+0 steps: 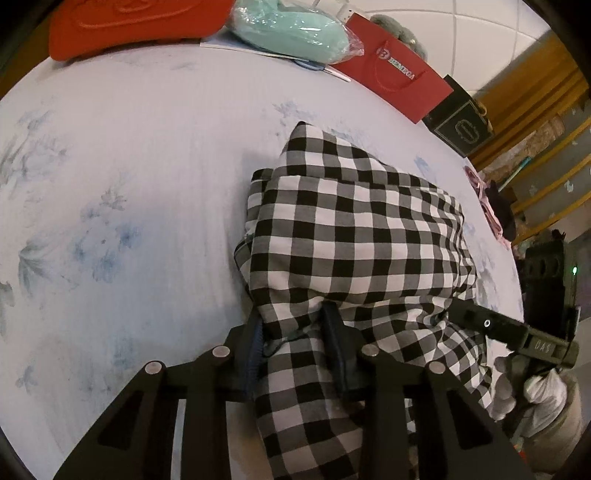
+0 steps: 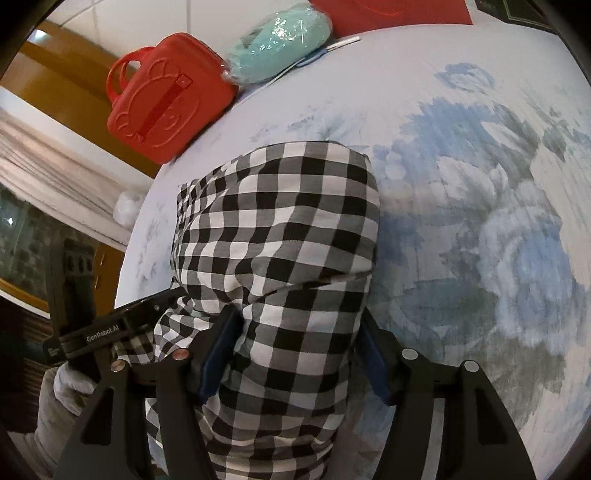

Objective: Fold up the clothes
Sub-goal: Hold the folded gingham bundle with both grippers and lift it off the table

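A black-and-white checked garment (image 1: 351, 229) lies bunched on a bed sheet (image 1: 129, 166) printed with pale blue flowers. My left gripper (image 1: 293, 317) is shut on a pinched fold at the garment's near edge, and cloth hangs down between its fingers. In the right wrist view the same garment (image 2: 280, 221) rises as a mound. My right gripper (image 2: 299, 317) is shut on a wide bundle of it, which fills the gap between both blue pads. Each view shows the other tool's black body at its side, held by a white-gloved hand (image 2: 70, 384), its fingertips hidden under cloth.
At the far edge of the bed sit a red hard case (image 2: 166, 99), a mint bundle in clear plastic (image 1: 291, 29), a red paper bag (image 1: 399, 81) and a black box (image 1: 458, 129). A pink item (image 1: 487, 206) lies by the right edge.
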### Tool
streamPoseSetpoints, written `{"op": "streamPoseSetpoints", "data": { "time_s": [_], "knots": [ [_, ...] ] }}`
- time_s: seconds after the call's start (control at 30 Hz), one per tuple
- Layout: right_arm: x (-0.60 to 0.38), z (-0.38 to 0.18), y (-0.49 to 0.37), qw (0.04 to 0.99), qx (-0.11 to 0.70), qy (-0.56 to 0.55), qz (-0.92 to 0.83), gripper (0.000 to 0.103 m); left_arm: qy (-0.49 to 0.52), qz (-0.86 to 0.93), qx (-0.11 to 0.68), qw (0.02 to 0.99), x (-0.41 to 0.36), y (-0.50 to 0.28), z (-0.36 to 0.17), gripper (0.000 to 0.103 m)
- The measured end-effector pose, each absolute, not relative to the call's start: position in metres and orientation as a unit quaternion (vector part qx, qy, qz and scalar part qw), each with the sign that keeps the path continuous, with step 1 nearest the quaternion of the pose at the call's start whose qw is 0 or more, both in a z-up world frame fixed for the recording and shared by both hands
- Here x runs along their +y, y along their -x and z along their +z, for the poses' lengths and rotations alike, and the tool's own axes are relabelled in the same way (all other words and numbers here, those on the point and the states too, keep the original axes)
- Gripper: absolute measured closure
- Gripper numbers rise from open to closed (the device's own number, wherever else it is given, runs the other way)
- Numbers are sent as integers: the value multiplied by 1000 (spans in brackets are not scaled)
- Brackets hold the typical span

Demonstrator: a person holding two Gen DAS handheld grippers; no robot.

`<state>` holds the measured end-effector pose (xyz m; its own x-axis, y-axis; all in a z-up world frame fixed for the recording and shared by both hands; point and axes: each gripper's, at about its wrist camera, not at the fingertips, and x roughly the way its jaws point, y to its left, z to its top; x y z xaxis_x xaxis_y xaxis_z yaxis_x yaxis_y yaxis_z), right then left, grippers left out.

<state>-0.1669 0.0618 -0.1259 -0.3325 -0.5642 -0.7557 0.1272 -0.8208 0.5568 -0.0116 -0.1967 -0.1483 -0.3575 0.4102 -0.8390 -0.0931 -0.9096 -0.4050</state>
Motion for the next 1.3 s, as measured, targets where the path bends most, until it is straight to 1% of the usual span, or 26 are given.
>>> {"op": "streamPoseSetpoints", "data": {
  "time_s": [0.03, 0.07, 0.1, 0.17, 0.23, 0.33, 0.37, 0.43, 0.5, 0.57, 0.6, 0.63, 0.67, 0.73, 0.8, 0.93, 1.03, 1.13, 1.2, 1.23, 1.27, 1.3],
  "knots": [
    [62, -125, 167, 218, -203, -541, -786, 41, 544, 814, -139, 153, -196, 10, -147, 72],
    [61, -123, 167, 218, -203, -549, -781, 46, 544, 815, -135, 148, -194, 9, -146, 73],
    [61, -122, 167, 218, -202, -556, -776, 48, 544, 816, -131, 143, -192, 9, -146, 74],
    [59, -121, 164, 218, -190, -561, -776, 50, 542, 820, -121, 139, -190, 9, -146, 78],
    [56, -118, 163, 217, -174, -558, -782, 50, 539, 821, -120, 143, -190, 11, -148, 79],
    [56, -117, 163, 217, -169, -555, -785, 48, 537, 824, -109, 145, -191, 8, -146, 83],
    [56, -117, 164, 218, -168, -554, -786, 45, 537, 825, -103, 145, -190, 7, -146, 86],
    [54, -116, 163, 219, -169, -554, -786, 42, 536, 827, -92, 145, -189, 4, -144, 88],
    [51, -118, 161, 217, -159, -555, -787, 39, 534, 828, -85, 146, -188, 3, -144, 88],
    [48, -118, 159, 220, -141, -556, -789, 37, 532, 828, -100, 146, -193, 5, -145, 88],
    [48, -119, 161, 223, -137, -557, -788, 38, 532, 828, -102, 146, -195, 4, -145, 88],
    [49, -119, 162, 221, -137, -561, -786, 45, 532, 829, -97, 143, -196, 1, -144, 88],
    [48, -121, 164, 218, -140, -567, -782, 48, 532, 830, -91, 140, -196, -2, -144, 88],
    [44, -120, 161, 213, -133, -569, -783, 49, 528, 836, -72, 133, -190, -5, -143, 88],
    [41, -119, 159, 211, -125, -562, -790, 49, 525, 837, -78, 131, -191, -7, -145, 88],
    [44, -121, 159, 216, -142, -554, -791, 47, 524, 836, -89, 133, -199, -12, -146, 88],
    [47, -122, 160, 221, -162, -546, -792, 41, 522, 836, -100, 133, -204, -15, -147, 88],
    [48, -123, 158, 222, -166, -540, -795, 39, 520, 834, -126, 135, -214, -19, -148, 88],
    [46, -123, 159, 218, -165, -542, -795, 44, 527, 825, -152, 133, -222, -20, -149, 88],
    [46, -122, 160, 217, -183, -547, -788, 48, 533, 820, -165, 130, -225, -20, -149, 88],
    [46, -120, 162, 216, -205, -551, -779, 54, 534, 820, -160, 129, -224, -21, -147, 88],
    [46, -118, 162, 222, -209, -551, -777, 55, 535, 820, -156, 127, -223, -22, -146, 88]
  ]
}}
